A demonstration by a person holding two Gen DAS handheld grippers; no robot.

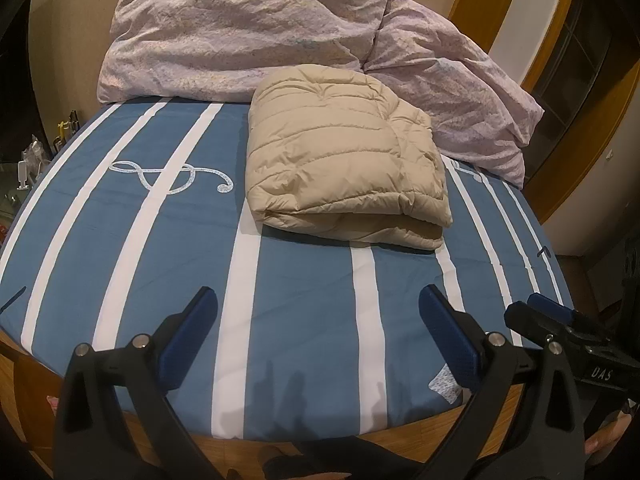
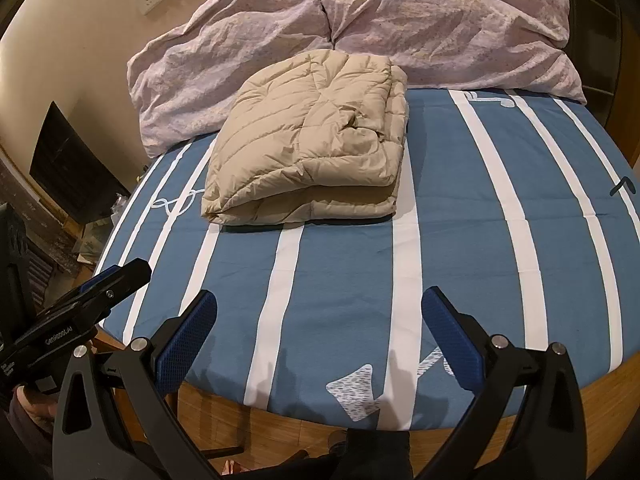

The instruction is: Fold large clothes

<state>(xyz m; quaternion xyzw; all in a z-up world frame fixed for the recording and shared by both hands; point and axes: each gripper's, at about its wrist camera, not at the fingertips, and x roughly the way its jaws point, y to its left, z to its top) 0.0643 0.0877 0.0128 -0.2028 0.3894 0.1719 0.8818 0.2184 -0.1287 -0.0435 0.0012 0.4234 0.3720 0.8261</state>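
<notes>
At 6 o'clock, left gripper (image 1: 316, 332) and right gripper (image 2: 320, 332) hover wide apart, empty, over the bed (image 1: 304, 300). At 12 o'clock lies the folded jacket (image 1: 344, 160), touching the duvet (image 1: 240, 32); puffy layers could spring open if nudged.

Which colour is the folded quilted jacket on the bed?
Beige; the jacket shows best in the right wrist view.
</notes>
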